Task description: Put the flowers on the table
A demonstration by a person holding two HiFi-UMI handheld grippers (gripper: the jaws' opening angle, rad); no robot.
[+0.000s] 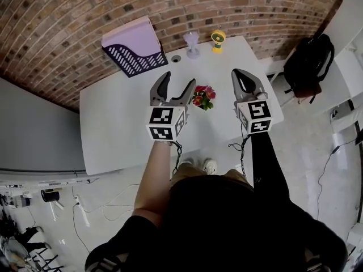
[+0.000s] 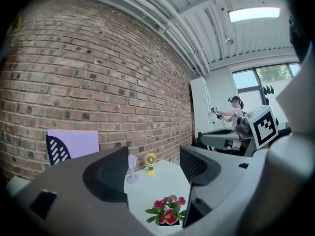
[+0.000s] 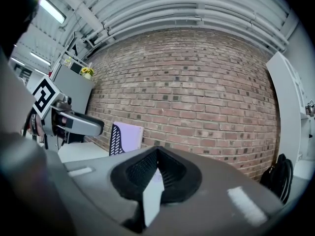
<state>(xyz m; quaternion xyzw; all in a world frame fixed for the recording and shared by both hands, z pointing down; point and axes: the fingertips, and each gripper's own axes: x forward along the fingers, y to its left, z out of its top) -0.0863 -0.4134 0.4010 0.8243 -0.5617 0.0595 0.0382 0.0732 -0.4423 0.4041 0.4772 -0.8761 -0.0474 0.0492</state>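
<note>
Head view: looking steeply down on a white desk (image 1: 125, 123) against a brick wall (image 1: 85, 10). Near the desk's middle, the flowers (image 1: 202, 97), a small pink and red bunch with green leaves, resting on the desk top. In the picture, just left of them, the left tongs (image 1: 178, 81), spread wide with nothing in the gap. To their right, the right tongs (image 1: 239, 73), pressed together and apart from the bloom. At the far edge by the wall, a purple file tray (image 1: 134, 47), a pale clear stand (image 1: 191, 43) and a small yellow fan (image 1: 218, 40). On the floor to the right, a black backpack (image 1: 308, 67).

Left gripper view: left tongs (image 2: 155, 168) spread, both dark pads bare. Low in the gap and beyond it, the flowers (image 2: 167, 213) on a dark base, sitting on the desk (image 2: 160, 183), touched by neither pad. Farther back, the yellow fan (image 2: 150, 163) and the clear stand (image 2: 132, 173) by the wall; at far left, the purple tray (image 2: 74, 144). At right, the right tongs' marker cube (image 2: 263, 127), and well behind it a person (image 2: 236, 113) by a window.

Right gripper view: right tongs (image 3: 156, 154) closed tip to tip, pinching nothing. Behind them, the brick wall (image 3: 197, 92) and the purple tray (image 3: 125, 137). At left, one arm of the left tongs (image 3: 74, 124) over the desk (image 3: 81, 151). At the right edge, the backpack (image 3: 280, 178). Flowers out of sight here.
</note>
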